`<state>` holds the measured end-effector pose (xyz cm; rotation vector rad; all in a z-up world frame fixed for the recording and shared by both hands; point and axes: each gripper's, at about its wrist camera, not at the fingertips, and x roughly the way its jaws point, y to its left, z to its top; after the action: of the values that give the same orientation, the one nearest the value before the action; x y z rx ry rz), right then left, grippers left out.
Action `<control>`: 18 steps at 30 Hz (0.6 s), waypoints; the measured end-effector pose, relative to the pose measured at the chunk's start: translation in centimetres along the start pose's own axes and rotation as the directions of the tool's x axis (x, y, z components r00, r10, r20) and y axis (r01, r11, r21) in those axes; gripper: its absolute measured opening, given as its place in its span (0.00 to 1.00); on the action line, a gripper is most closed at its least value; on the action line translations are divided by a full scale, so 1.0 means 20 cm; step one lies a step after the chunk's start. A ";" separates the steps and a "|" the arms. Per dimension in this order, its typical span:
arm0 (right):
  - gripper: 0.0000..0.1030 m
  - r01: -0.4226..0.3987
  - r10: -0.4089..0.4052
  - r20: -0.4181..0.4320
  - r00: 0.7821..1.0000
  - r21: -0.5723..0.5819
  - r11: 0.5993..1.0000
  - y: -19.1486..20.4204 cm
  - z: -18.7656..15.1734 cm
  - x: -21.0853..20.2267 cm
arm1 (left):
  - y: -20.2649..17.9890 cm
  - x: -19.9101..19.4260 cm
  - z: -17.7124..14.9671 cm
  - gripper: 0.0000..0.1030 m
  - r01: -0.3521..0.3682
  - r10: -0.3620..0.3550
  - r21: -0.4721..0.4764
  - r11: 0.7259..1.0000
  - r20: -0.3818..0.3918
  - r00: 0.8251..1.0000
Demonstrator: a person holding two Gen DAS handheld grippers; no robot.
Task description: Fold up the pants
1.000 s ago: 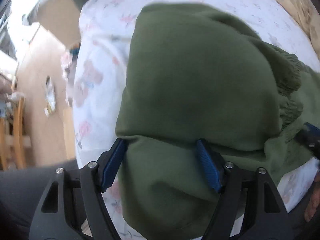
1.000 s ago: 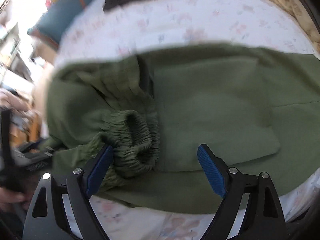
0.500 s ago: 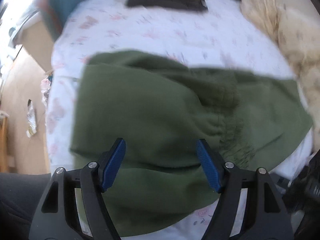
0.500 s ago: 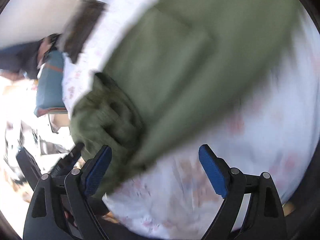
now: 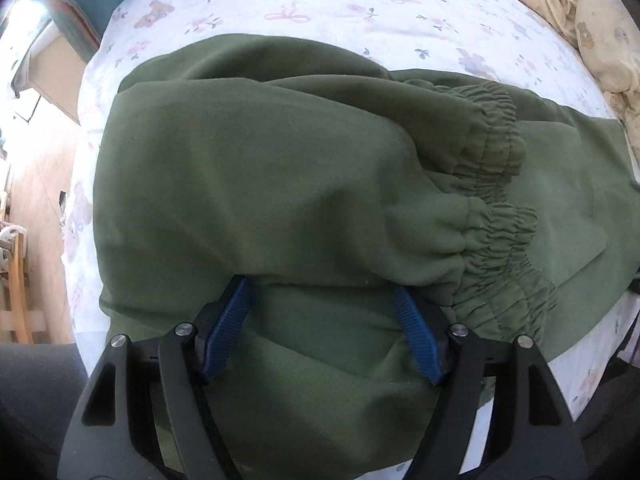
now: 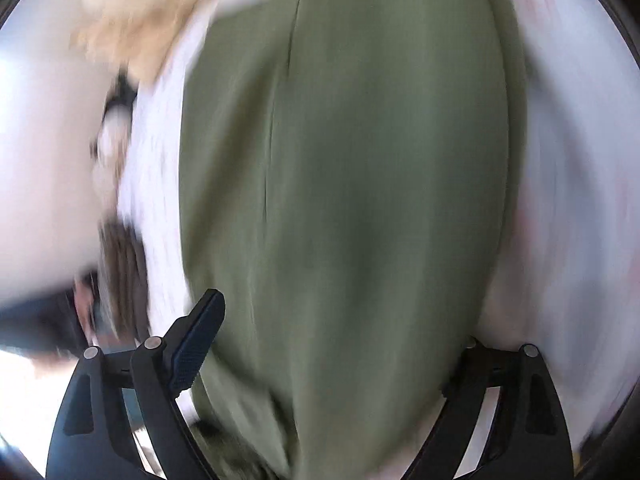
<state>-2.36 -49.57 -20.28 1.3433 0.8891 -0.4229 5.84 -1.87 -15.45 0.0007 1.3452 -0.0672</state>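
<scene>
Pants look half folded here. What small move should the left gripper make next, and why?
Probably lower and close the left gripper on the near edge of the pants. Its jaws stand open over the fabric, gripping nothing, and the cuffs already lie folded over, so another fold remains.

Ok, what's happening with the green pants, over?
Both grippers open, left gripper over the green fleece pants. Pants part folded on the floral bedsheet. Right view blurred. Nothing blocking.

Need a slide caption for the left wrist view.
Left gripper open over folded green pants on a floral bedsheet.
</scene>
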 end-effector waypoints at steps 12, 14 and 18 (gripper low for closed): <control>0.01 0.156 -0.148 0.238 0.960 -0.013 0.988 -0.04 0.57 -0.32 | 0.01 0.02 0.01 0.70 0.005 -0.005 0.015 1.000 -0.013 1.000; 0.01 0.135 -0.092 0.294 0.951 -0.129 0.982 0.06 0.51 -0.36 | 0.00 0.01 0.01 0.70 0.005 -0.005 0.024 1.000 -0.008 1.000; 0.01 0.128 0.019 0.345 0.939 -0.397 0.909 0.38 0.34 -0.47 | -0.03 -0.04 0.01 0.70 0.028 -0.028 -0.003 1.000 0.017 0.999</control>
<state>-0.59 -56.47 -8.48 0.8203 0.6775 -0.4643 5.90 -2.54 -14.68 -0.0216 1.3285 -0.0883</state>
